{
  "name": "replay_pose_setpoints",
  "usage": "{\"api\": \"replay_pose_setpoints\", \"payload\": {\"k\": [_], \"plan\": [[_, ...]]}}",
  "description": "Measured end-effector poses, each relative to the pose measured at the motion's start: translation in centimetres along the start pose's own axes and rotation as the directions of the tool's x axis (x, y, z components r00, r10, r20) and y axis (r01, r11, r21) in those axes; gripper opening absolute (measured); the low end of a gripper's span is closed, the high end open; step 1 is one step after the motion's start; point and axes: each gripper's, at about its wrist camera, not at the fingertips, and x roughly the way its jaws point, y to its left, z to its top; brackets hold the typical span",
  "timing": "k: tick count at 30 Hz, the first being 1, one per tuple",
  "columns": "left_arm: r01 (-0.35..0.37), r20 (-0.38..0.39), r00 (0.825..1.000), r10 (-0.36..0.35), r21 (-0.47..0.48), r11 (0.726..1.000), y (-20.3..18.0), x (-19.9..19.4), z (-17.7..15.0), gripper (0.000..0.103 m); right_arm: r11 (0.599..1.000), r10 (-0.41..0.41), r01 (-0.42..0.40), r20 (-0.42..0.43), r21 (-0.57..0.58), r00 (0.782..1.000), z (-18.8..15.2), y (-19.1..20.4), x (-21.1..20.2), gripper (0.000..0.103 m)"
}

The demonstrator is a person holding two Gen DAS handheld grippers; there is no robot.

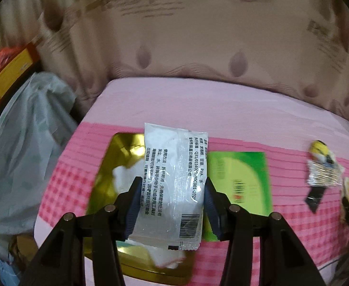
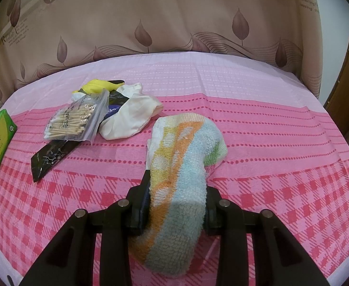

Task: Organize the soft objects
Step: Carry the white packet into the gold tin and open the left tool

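The left gripper (image 1: 173, 205) is clamped on a clear plastic sachet (image 1: 174, 178) printed with black text and a barcode, its blue pads pressing both long edges; the sachet hangs above a gold tray (image 1: 107, 166) that sits at the left end of the table and already holds something white. Just right of the tray lies a green box (image 1: 241, 178), touching or nearly touching the tray's edge. The right gripper (image 2: 176, 190) is closed on a rolled terry towel (image 2: 184, 162) striped in pale blue, orange and yellow; the towel's far end rests on the pink checked tablecloth (image 2: 269, 166) near the table's middle. To its left, close but apart, sits a loose heap: a bag of cotton swabs (image 2: 75, 121), a white cloth (image 2: 131, 114), something yellow (image 2: 98, 84) and a black patterned strip (image 2: 52, 157) poking toward the near edge. The cloth to the right of the towel and toward the far edge is bare. A leaf-print curtain (image 2: 174, 23) hangs behind the far edge; a pale plastic bag (image 1: 26, 155) bulges past the left edge, beside the tray
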Motion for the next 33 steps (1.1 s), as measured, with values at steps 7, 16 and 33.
{"api": "replay_pose_setpoints", "payload": {"k": [7,16,33], "plan": [[-0.039,-0.060,0.998,0.036,-0.052,0.998,4.0,3.5,-0.5,0.050,1.000,-0.001,0.001,0.001,-0.001,1.000,0.0,0.0,0.0,0.032],[-0.044,-0.109,0.993,0.038,-0.058,0.997,5.2,6.9,-0.9,0.050,1.000,-0.003,0.003,0.002,-0.002,1.000,0.0,0.0,0.0,0.032],[-0.051,-0.142,0.989,0.037,-0.090,0.995,7.2,8.7,-1.2,0.055,1.000,-0.009,0.009,0.003,-0.012,1.000,0.0,0.0,0.0,0.033]]}}
